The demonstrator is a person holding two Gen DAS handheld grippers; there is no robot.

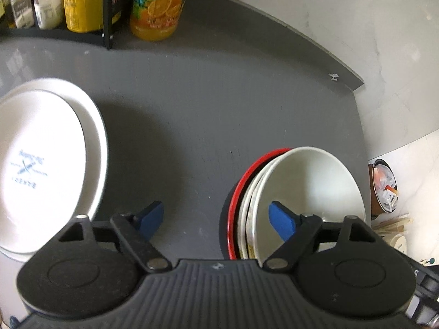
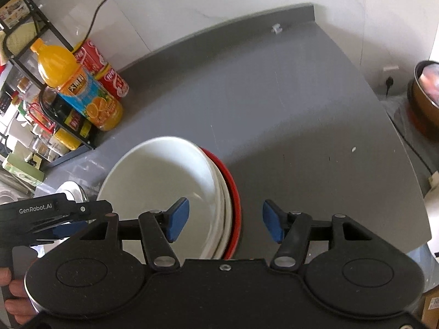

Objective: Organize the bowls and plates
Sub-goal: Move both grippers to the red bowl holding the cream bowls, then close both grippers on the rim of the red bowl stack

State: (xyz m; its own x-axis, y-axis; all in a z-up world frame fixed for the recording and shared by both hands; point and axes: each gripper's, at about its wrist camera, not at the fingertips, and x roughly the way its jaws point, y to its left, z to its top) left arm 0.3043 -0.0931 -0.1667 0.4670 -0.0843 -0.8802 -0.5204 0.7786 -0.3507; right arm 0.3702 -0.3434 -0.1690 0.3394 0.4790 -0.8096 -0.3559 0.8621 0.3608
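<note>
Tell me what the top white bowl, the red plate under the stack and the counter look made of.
White bowl: likely glazed ceramic, or melamine; glossy with soft highlights. Red plate: probably plastic or lacquerware; thin, uniformly bright red rim. Counter: matte grey, maybe laminate or stone composite; faint scuffs, dull reflections.

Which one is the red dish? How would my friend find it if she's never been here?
Start at the grey counter. Near its front edge sits a nested pile of dishes, well in front of the orange juice bottle. The red dish is the bottom one, showing only as a thin red rim poking out beside the white bowls; every other dish in the pile is white.
</note>
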